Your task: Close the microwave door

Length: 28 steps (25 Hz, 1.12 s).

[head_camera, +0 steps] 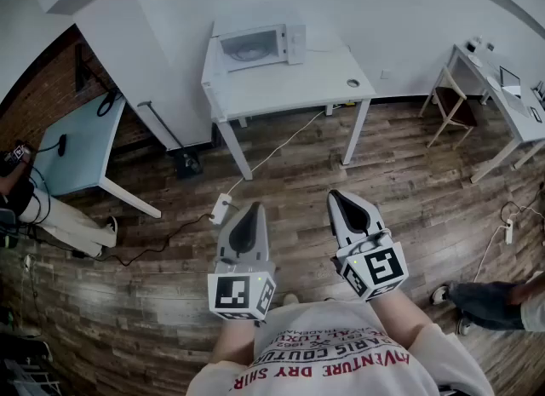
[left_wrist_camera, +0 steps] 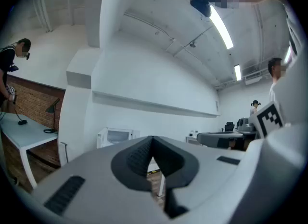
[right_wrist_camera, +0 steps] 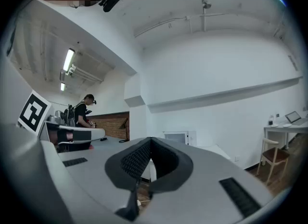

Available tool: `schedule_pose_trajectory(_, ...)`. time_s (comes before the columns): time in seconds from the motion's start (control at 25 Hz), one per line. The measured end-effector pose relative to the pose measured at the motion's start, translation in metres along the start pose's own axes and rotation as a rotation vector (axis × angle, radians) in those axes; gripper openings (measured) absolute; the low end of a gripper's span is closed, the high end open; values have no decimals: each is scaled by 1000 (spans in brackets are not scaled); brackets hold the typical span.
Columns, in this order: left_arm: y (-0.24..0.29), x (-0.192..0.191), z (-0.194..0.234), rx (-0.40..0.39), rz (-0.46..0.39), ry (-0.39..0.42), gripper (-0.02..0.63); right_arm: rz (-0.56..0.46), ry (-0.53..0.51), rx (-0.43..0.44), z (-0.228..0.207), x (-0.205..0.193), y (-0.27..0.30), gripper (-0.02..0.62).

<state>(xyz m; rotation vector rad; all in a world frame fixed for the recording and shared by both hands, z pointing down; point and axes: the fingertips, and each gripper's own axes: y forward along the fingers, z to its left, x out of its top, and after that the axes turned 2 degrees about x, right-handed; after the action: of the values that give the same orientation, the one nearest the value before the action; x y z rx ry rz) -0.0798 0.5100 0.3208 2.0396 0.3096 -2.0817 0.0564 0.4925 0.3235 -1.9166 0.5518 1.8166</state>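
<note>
A white microwave (head_camera: 255, 45) stands at the back left of a white table (head_camera: 289, 88), far ahead of me across the wooden floor. Its window faces me, and a pale panel at its left side looks like the door swung out, though at this distance I cannot be sure. The microwave (left_wrist_camera: 115, 136) shows small above the left jaws, and the microwave (right_wrist_camera: 180, 138) just right of the right jaws. My left gripper (head_camera: 251, 209) and right gripper (head_camera: 339, 196) are held side by side close to my body, both shut and empty, far from the table.
A power strip (head_camera: 220, 209) and its cable lie on the floor between me and the table. A pale blue table (head_camera: 77, 143) stands at the left with a seated person (head_camera: 21, 198) beside it. A wooden chair (head_camera: 450, 105) and a desk (head_camera: 502, 100) stand at the right.
</note>
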Motion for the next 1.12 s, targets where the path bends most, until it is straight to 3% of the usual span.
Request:
schedule_pose_trajectory(0.44, 16, -5, 4, -30, 20, -13, 2, 10, -2, -3, -2, -3, 14, 12)
schedule_pose_trajectory(0.84, 29, -18, 35, -48, 34, -35, 2, -13, 44, -49, 2, -13, 40, 12)
schedule_pose_trajectory(1.12, 53, -37, 53, -85, 91, -70, 2, 16, 45, -62, -1, -23, 67, 12)
